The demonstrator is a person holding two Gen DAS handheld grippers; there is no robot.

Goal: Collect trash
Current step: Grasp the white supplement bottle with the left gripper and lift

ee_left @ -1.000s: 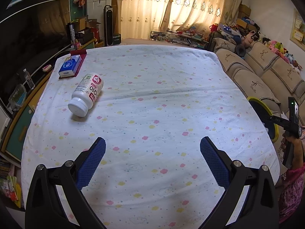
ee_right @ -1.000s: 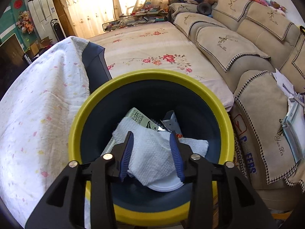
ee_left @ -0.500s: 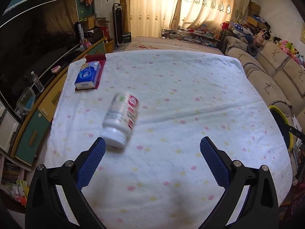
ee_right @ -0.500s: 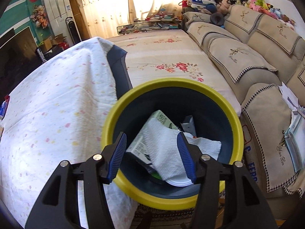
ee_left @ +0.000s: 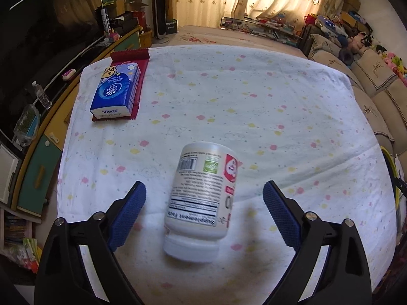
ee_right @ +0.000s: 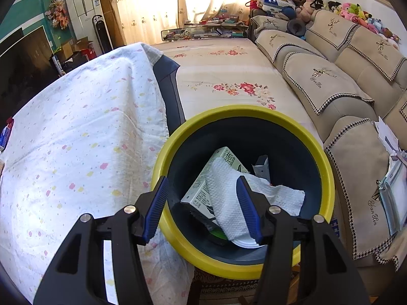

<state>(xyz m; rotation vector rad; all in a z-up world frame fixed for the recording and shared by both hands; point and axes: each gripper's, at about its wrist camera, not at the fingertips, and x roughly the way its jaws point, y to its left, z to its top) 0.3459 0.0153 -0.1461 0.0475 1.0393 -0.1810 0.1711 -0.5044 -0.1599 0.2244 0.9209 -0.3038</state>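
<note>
1. Left wrist view: the left tool (ee_left: 203, 208) straddles the white supplement bottle (ee_left: 203, 198) lying on its side on the table (ee_left: 279, 96), cap toward the camera; the jaws are closing, pads not yet touching it; the step looks like grasping this bottle, so the next move calls for a squeeze across its body; its label reads "Supplement Facts"; the blue tissue pack (ee_left: 115, 94) at the far corner says "Vinda".

2. Right wrist view: the right tool (ee_right: 202, 206) hangs half apart and empty above the yellow-rimmed bin (ee_right: 328, 175) beside the table; inside lie a paper towel (ee_right: 229, 193) and a carton (ee_right: 201, 190) with Chinese print; a sofa cover reads "Yan Xin".

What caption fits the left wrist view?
Left gripper closing its fingers around a toppled white supplement bottle on the spotted sheet, not yet touching.
</note>
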